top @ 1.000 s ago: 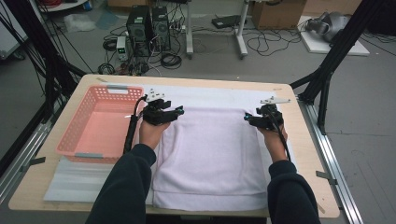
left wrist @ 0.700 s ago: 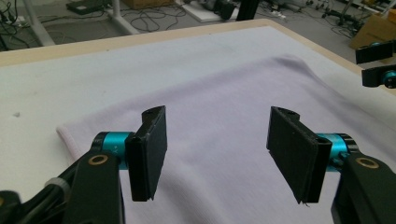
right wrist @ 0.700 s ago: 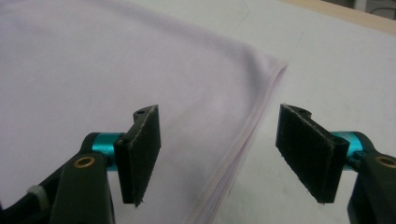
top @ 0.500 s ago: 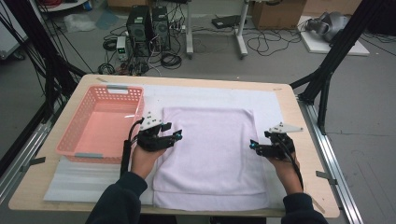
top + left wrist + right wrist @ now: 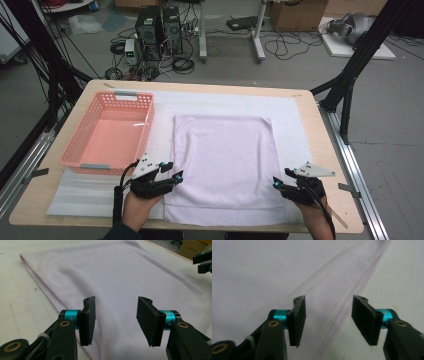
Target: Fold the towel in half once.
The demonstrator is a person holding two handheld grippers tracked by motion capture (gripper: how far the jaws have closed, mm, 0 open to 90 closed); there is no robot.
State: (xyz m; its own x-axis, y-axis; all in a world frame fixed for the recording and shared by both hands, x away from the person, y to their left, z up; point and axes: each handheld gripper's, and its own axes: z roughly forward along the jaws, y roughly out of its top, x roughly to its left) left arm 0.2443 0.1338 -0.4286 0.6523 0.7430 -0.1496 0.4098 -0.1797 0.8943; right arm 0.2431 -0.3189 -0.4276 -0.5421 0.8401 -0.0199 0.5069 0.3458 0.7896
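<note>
A pale lilac towel point(image 5: 224, 167) lies flat across the middle of the table point(image 5: 320, 150), over a white mat point(image 5: 292, 107), with a pink basket point(image 5: 80, 155) standing empty at the left of the frame. The two grippers sit low in the high view, one at each near corner of the cloth: the left gripper point(image 5: 172, 172) at the lower left corner, the right gripper point(image 5: 280, 181) at the lower right.

Both pairs of fingers stand apart with nothing clamped between them, though they have just been narrowing. In the left gripper view the left-hand finger point(image 5: 88, 320) hangs above the towel's side edge, with cloth showing in the gap. In the right gripper view the hemmed edge point(image 5: 352, 297) runs up between the fingers.

The step in hand looks like taking hold of the two near corners, probably to fold the towel away from the person. To do it well, each gripper should drop until the lower finger slides under the hem, then pinch only the towel, not the mat beneath. Both corners should be caught equally close to their tips, so the cloth lifts evenly and the fold lands square.
</note>
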